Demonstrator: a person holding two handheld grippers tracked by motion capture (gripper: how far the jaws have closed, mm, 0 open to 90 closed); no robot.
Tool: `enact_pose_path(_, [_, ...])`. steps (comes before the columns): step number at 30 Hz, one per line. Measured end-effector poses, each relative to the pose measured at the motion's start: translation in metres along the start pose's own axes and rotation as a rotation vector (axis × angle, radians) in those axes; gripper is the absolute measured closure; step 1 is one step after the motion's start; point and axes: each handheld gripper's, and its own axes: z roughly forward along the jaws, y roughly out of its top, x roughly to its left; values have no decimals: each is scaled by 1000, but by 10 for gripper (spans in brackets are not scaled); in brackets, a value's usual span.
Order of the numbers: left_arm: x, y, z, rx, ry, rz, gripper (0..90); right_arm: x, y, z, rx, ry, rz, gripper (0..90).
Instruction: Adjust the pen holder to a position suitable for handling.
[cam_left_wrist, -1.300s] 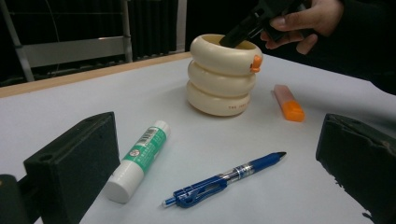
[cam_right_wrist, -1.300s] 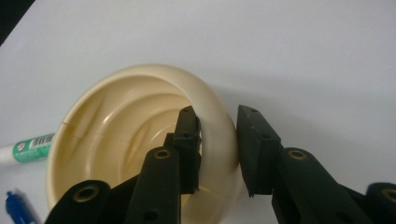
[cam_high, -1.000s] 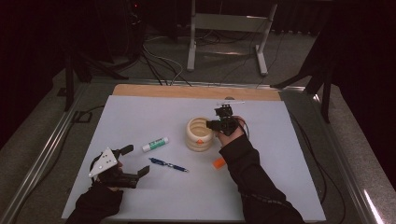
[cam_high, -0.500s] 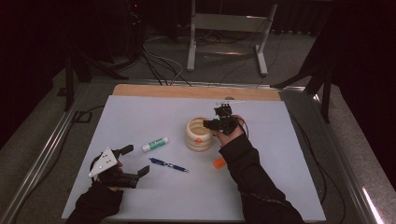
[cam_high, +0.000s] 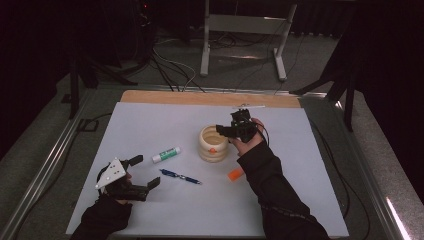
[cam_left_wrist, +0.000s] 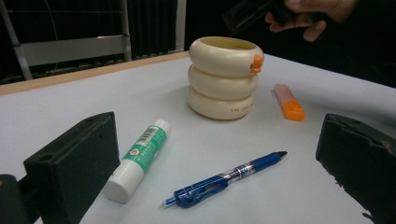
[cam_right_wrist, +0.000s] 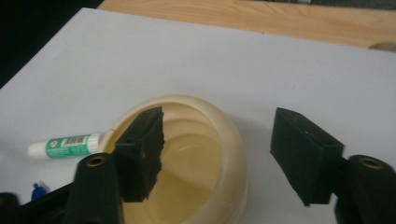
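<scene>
A cream holder (cam_high: 210, 156) made of three stacked rings stands mid-sheet, with a small orange knob (cam_left_wrist: 256, 63) on its rim. My right gripper (cam_high: 226, 131) hovers over it, open; its jaws have just been opening. In the right gripper view (cam_right_wrist: 217, 126) one jaw hangs over the holder's (cam_right_wrist: 233, 158) mouth and the other outside its wall, with nothing gripped. My left gripper (cam_high: 145, 171) rests open at the sheet's near left, empty (cam_left_wrist: 219, 130). Ahead of it lie a green glue stick (cam_left_wrist: 140, 156), a blue pen (cam_left_wrist: 224, 179) and an orange capped piece (cam_left_wrist: 289, 102).
The white sheet (cam_high: 300, 200) covers the table, with a wooden strip (cam_high: 210, 98) along its far edge and metal rails (cam_high: 45, 165) at the sides. A metal stand (cam_high: 245, 30) and cables (cam_high: 170, 65) sit on the floor beyond.
The right gripper's jaws stand wider over the holder than a second ago. Both hands have stayed about where they were.
</scene>
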Motion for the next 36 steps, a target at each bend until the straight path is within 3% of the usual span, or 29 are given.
enact_pose_path(2, [0,0,0,1,1,3,0,1,1,-2,-7,15,-6,267])
enact_pose_path(4, [1,0,-1,-3,3,1,0,4,3,-7,-13,67,-38,176])
enact_pose_path(9, [2,-1,1,-2,-3,-1,0,9,5,-13,-28,87,-57,132])
enact_pose_path(12, [3,0,1,-7,-2,-4,0,12,6,-17,-41,111,-82,22])
enact_pose_path(18, [4,0,1,-8,-2,-3,0,20,6,-22,-72,132,-128,12])
enact_pose_path(26, [4,0,1,-9,-5,-3,0,25,3,-27,-120,144,-145,16])
enact_pose_path(29, [4,0,1,-10,-2,-3,0,26,2,-32,-155,166,-157,17])
enact_pose_path(36, [3,0,1,-11,-1,-1,0,34,-2,-34,-176,213,-223,17])
